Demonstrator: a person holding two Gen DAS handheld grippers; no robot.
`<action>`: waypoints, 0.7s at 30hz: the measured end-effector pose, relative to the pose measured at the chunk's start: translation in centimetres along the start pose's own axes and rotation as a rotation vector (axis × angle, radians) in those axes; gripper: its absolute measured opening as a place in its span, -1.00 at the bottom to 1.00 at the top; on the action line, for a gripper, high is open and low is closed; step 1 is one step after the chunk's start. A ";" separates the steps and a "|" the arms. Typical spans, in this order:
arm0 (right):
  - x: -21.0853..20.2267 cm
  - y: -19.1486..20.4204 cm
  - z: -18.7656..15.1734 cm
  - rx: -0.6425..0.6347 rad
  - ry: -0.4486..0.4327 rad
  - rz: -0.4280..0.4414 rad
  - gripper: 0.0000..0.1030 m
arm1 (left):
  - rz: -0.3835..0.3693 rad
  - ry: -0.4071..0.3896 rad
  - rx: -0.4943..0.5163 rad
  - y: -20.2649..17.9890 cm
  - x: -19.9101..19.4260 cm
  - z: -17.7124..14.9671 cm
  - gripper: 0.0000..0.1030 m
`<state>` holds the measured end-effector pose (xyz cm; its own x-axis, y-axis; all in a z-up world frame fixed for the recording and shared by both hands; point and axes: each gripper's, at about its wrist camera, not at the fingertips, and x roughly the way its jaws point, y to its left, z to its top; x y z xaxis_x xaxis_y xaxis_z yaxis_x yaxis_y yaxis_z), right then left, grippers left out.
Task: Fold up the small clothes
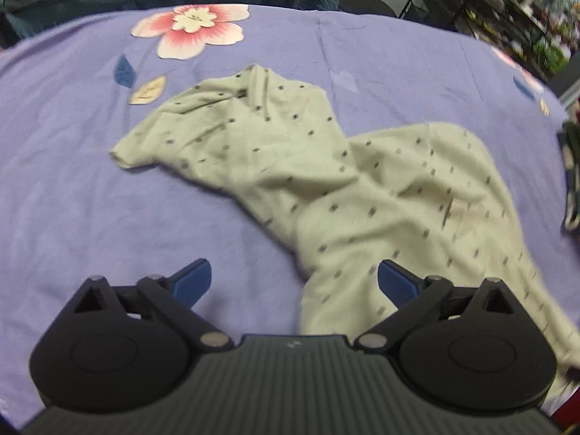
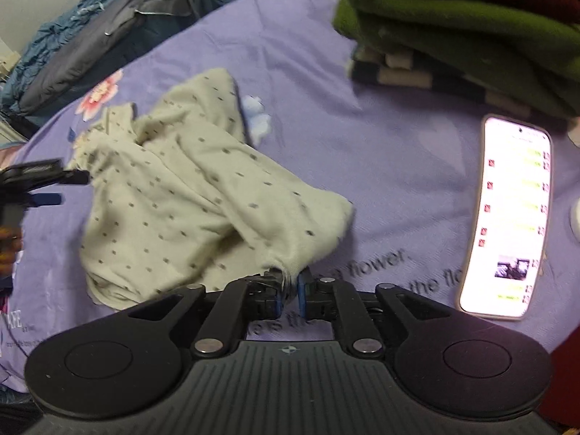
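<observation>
My right gripper (image 2: pixel 290 290) pinches a corner of the dotted cream garment (image 2: pixel 188 195). My left gripper (image 1: pixel 294 281) hovers spread apart over the purple sheet (image 1: pixel 90 199).

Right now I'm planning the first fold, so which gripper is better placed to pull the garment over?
Right. The right gripper is already shut on the cream dotted garment, while the left gripper is open, holding nothing.

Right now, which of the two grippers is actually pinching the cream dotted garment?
The right gripper: shut on the cream dotted garment. The left gripper is open, holding nothing.
</observation>
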<state>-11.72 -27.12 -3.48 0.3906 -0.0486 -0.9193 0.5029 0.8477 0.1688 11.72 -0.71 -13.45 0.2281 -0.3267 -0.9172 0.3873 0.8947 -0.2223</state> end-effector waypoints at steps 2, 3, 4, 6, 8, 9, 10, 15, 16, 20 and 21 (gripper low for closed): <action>-0.1 0.2 0.2 0.001 -0.009 0.005 -0.41 | -0.059 0.002 -0.030 -0.7 1.9 0.7 0.94; -0.1 0.3 0.2 -0.001 -0.014 0.010 -0.40 | -0.065 0.017 -0.038 -1.0 2.8 0.9 0.86; -0.1 0.5 0.2 -0.010 -0.014 0.012 -0.39 | -0.069 0.035 -0.040 -1.5 3.6 0.9 0.43; -0.2 0.7 0.2 -0.032 -0.010 0.005 -0.39 | -0.098 0.082 -0.048 -2.0 4.2 0.5 -0.68; -0.4 0.7 0.2 -0.053 -0.010 -0.005 -0.39 | -0.138 0.030 -0.034 -2.0 2.7 -0.4 -0.77; -0.4 0.6 0.2 -0.062 -0.009 -0.008 -0.38 | -0.144 -0.014 -0.007 -1.9 1.4 -1.1 -0.79; -0.4 0.6 0.2 -0.067 -0.006 -0.006 -0.36 | -0.135 -0.038 0.014 -1.5 0.2 -1.8 -0.80; 0.1 1.3 0.9 -0.101 0.000 0.035 -0.34 | -0.070 -0.048 -0.040 4.7 -6.3 -7.4 -0.82; 0.2 1.5 1.2 -0.114 -0.004 0.047 -0.33 | -0.036 -0.035 -0.063 6.4 -7.6 -9.0 -0.82; 0.6 2.9 2.2 -0.186 -0.006 0.069 -0.28 | 0.047 0.031 -0.227 12.2 -11.1 -15.9 -0.82; 0.7 3.4 2.4 -0.216 -0.001 0.068 -0.26 | 0.070 0.048 -0.250 13.3 -11.7 -17.5 -0.82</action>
<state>-7.85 -25.52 -2.69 0.4185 0.0118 -0.9081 0.2987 0.9425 0.1499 -1.40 20.28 -11.45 0.2016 -0.2515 -0.9466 0.1378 0.9641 -0.2268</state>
